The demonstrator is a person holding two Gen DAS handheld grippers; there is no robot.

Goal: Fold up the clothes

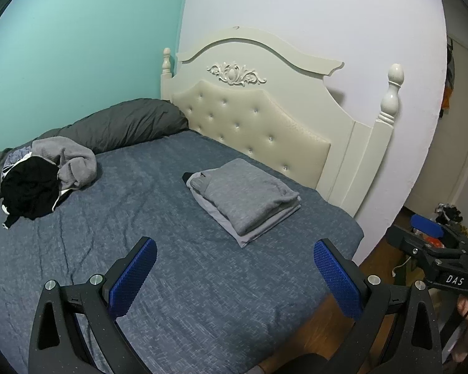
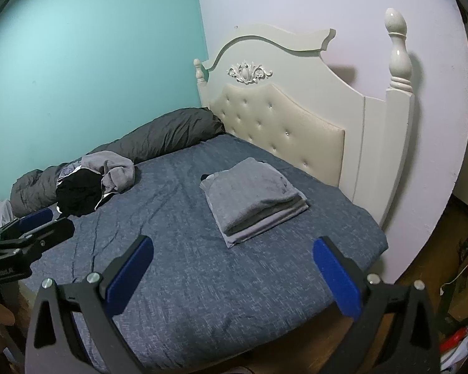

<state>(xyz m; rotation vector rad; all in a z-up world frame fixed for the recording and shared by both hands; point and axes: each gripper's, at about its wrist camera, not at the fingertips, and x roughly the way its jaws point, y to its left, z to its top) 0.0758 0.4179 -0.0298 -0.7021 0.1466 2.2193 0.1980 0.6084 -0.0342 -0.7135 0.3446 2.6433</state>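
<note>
Holding both grippers, left and right, jaws apart and empty, we judged the crumpled pile soft, light, best pinched at an edge.

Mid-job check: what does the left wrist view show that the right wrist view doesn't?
Only the left wrist view shows the right gripper from outside, by the bed's edge. Only the right wrist view shows the left gripper from outside, near the heap. Both share the folded grey stack near the headboard, the unfolded heap and the blue bedspread.
</note>
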